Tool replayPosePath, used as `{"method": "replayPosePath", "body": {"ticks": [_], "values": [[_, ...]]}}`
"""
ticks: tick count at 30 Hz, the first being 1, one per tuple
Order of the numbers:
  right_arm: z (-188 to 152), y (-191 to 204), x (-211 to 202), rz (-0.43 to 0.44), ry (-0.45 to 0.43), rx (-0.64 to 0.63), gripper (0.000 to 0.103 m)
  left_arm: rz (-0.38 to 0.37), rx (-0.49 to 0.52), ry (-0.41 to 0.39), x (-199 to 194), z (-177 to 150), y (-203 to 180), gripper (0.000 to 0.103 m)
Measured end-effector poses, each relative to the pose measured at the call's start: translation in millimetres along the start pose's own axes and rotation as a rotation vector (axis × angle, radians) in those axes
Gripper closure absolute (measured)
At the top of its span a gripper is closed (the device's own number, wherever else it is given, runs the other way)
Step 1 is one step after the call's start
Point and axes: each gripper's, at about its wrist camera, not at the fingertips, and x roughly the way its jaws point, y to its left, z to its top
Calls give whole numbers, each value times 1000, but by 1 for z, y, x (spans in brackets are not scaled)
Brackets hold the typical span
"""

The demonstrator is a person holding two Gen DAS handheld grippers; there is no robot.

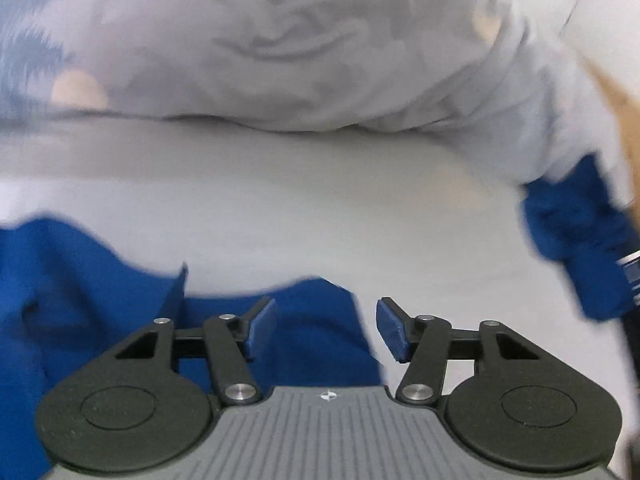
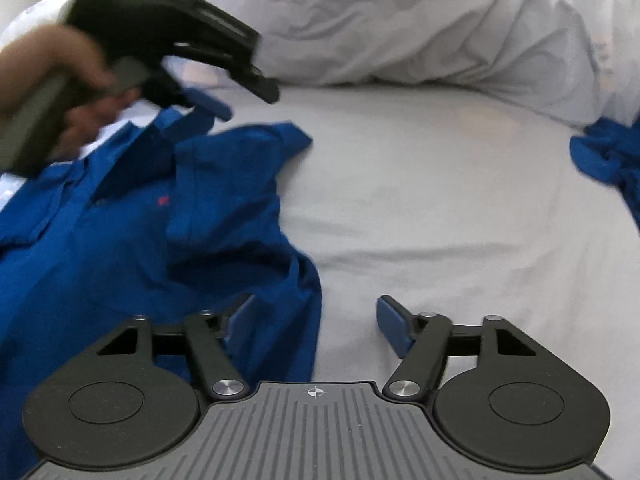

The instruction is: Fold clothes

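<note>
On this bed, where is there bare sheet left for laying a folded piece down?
The sheet is bare in the middle, between the blue shirt on the left, the white duvet behind, and a second blue garment at the right edge. The left side is crowded: shirt, hand and left tongs.

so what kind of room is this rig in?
Probably a bedroom: the blue polo shirt lies on a bed's flat white sheet, with a rumpled white duvet heaped behind it. A second blue garment lies at the edge.
</note>
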Motion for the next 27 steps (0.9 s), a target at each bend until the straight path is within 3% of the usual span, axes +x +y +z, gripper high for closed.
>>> {"method": "replayPosePath", "body": {"ticks": [4, 5, 6, 7, 8, 9, 14, 16, 18, 20, 21, 23, 25, 26, 27], "values": [[-5, -6, 3, 40, -13, 38, 40, 40, 24, 77, 33, 0, -5, 50], [-6, -5, 3, 43, -16, 37, 46, 53, 25, 78, 39, -2, -6, 59], [-6, -4, 2, 43, -20, 32, 63, 67, 27, 78, 45, -3, -7, 78], [-6, -4, 1, 43, -25, 31, 73, 76, 19, 73, 48, -3, -7, 86], [-5, -4, 0, 51, -23, 32, 94, 74, -13, 55, 48, -1, -5, 93], [-5, -3, -1, 56, -18, 27, 98, 68, -49, 37, 49, 1, -2, 94], [-4, -10, -9, 21, 6, 27, 101, 29, -154, -44, 49, 5, 11, 94], [-6, -13, -6, -40, 42, 17, 102, 12, -202, -66, 53, 3, 18, 94], [-8, -20, -7, -32, 46, 34, 102, -8, -259, -90, 55, 0, 26, 94], [-6, -23, -7, -46, 39, 55, 100, -21, -261, -109, 55, -2, 29, 92], [-5, -23, -8, -53, 35, 60, 99, -29, -261, -117, 56, -2, 30, 82], [-4, -24, -8, -66, 27, 69, 98, -63, -265, -121, 53, -3, 32, 73], [-2, -24, -10, -63, 16, 74, 95, -102, -274, -132, 43, -5, 35, 48], [0, -24, -12, -58, 10, 76, 89, -116, -276, -147, 37, -7, 35, 22], [1, -23, -13, -52, 4, 78, 78, -123, -275, -172, 27, -11, 35, 5]]}}
